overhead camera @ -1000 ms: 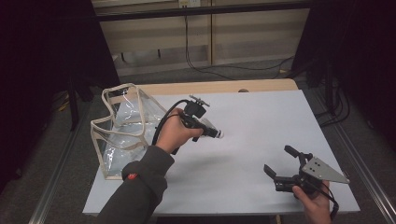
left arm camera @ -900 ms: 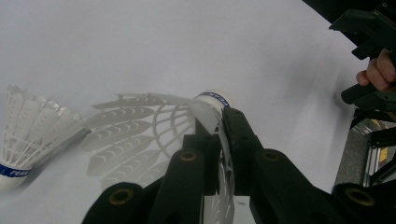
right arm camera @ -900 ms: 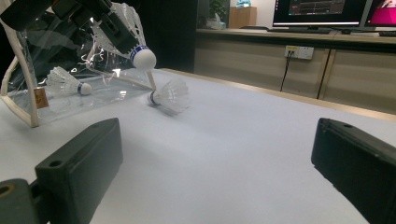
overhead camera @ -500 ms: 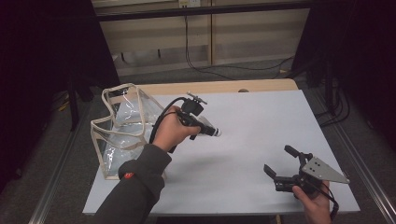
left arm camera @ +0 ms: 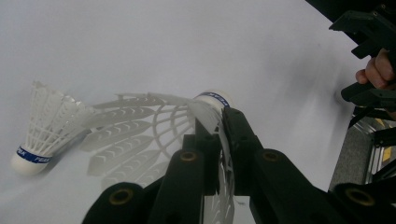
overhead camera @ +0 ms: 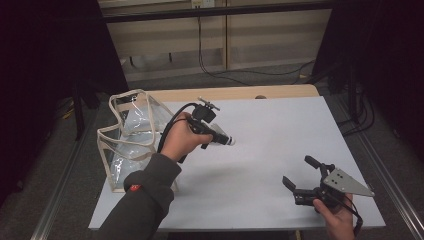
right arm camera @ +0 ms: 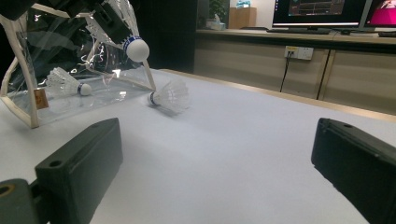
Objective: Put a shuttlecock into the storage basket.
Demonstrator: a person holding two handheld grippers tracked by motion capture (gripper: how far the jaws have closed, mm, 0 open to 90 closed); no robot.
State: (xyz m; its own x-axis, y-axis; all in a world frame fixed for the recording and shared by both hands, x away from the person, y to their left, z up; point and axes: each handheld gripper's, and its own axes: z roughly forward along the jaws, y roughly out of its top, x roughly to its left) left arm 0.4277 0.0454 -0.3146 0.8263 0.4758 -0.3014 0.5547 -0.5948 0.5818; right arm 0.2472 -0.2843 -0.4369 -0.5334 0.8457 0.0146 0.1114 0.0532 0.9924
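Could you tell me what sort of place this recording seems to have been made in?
Probably a lab or office workspace: a white table holding shuttlecocks, computer monitors on a long counter behind it, and a wall socket with trailing cables.

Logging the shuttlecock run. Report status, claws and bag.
Left claw shut on shuttlecock, lifted off the table. Right claw open, holding nothing. One shuttlecock inside clear bag, another loose on the table beside it. Nothing blocking the bag.
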